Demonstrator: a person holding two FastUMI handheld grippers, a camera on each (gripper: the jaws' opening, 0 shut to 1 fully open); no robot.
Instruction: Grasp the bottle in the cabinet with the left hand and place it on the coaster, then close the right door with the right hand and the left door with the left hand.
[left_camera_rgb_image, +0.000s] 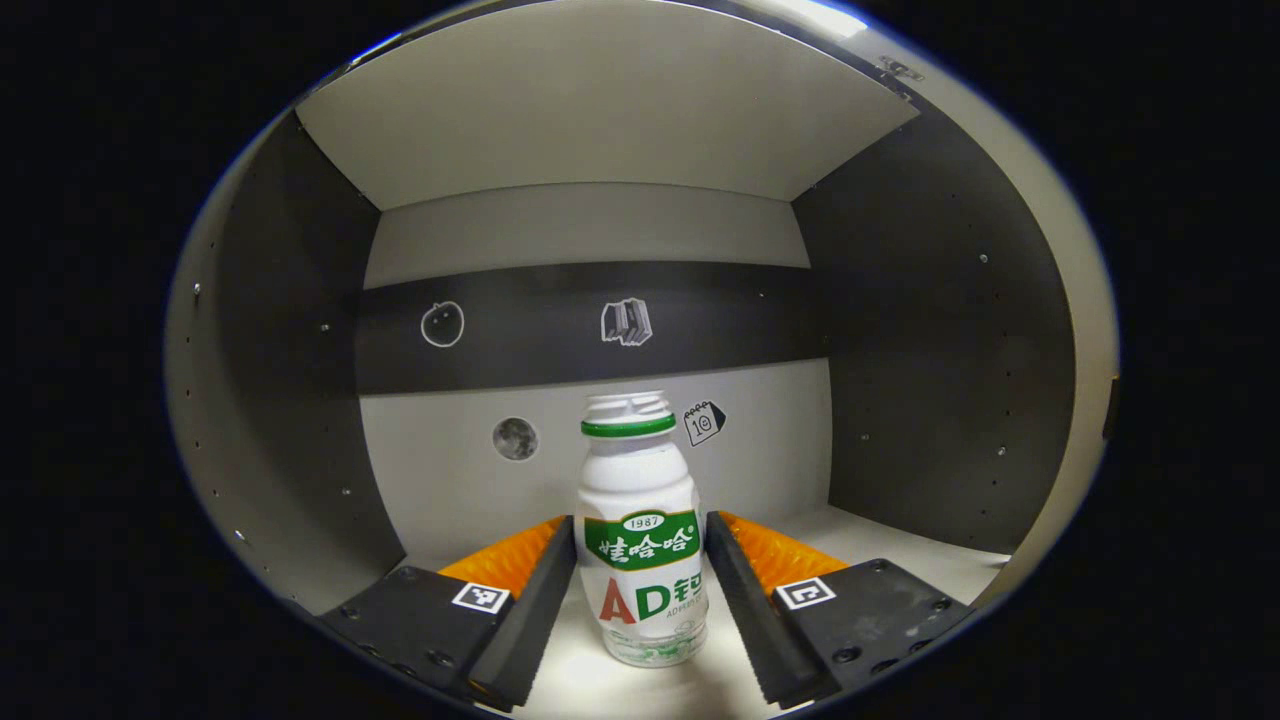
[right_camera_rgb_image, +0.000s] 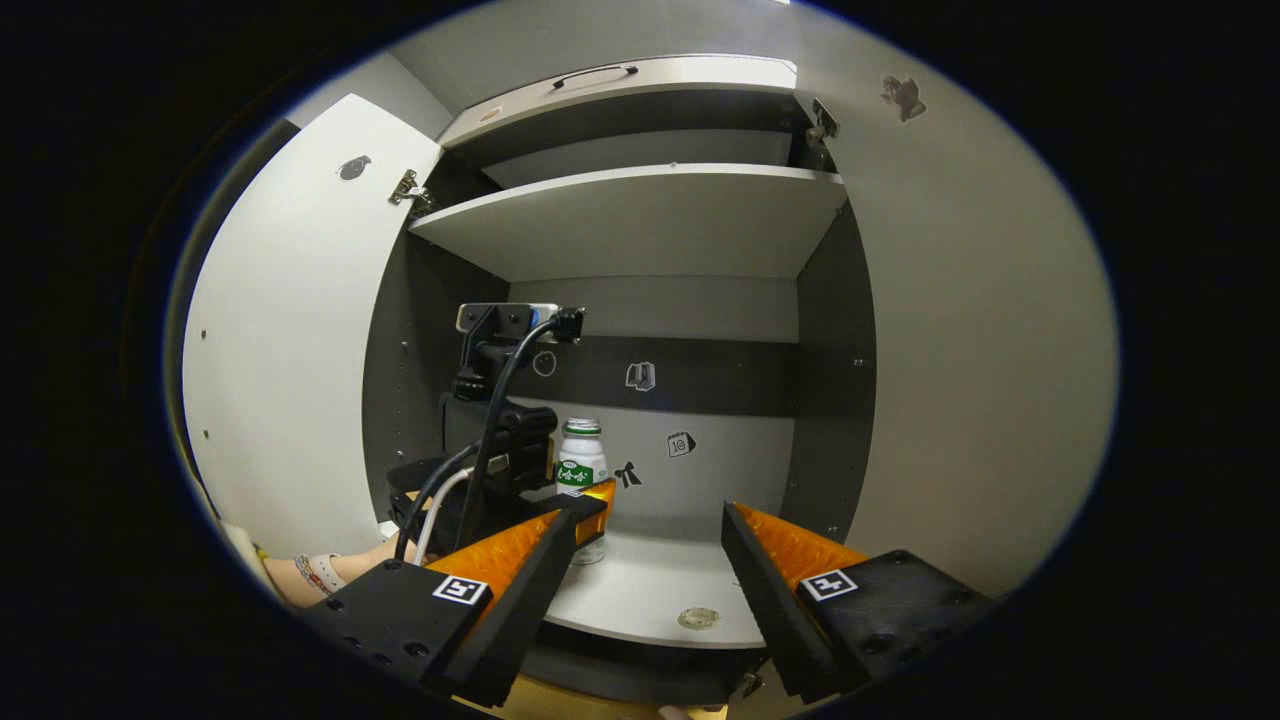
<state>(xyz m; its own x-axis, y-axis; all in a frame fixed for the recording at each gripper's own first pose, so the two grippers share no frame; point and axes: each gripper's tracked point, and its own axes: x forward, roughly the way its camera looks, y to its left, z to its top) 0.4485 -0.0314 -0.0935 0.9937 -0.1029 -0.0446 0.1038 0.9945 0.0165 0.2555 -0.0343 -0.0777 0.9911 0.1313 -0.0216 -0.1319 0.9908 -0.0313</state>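
White plastic made up the small bottle (left_camera_rgb_image: 640, 530), which had a green neck ring and a green label band and stood upright on the pale lower shelf (left_camera_rgb_image: 890, 545) of the grey cabinet (left_camera_rgb_image: 930, 350). In the left gripper view, the left gripper (left_camera_rgb_image: 640, 555) was seen reaching into that compartment, with its fingers (left_camera_rgb_image: 545, 590) spread on either side of the bottle and narrow gaps visible between them and the bottle, so nothing was gripped. In the right gripper view, the right gripper (right_camera_rgb_image: 650, 530) was held outside the cabinet front, its fingers (right_camera_rgb_image: 770, 570) apart and empty. Farther off in that view, the left gripper (right_camera_rgb_image: 565, 500) was seen at the bottle (right_camera_rgb_image: 582, 465), with a hand (right_camera_rgb_image: 330, 575) behind it. Both cabinet doors stood open: the left door (right_camera_rgb_image: 290, 340) and the right door (right_camera_rgb_image: 980, 350). Small stickers were seen on the back wall (left_camera_rgb_image: 760, 450).
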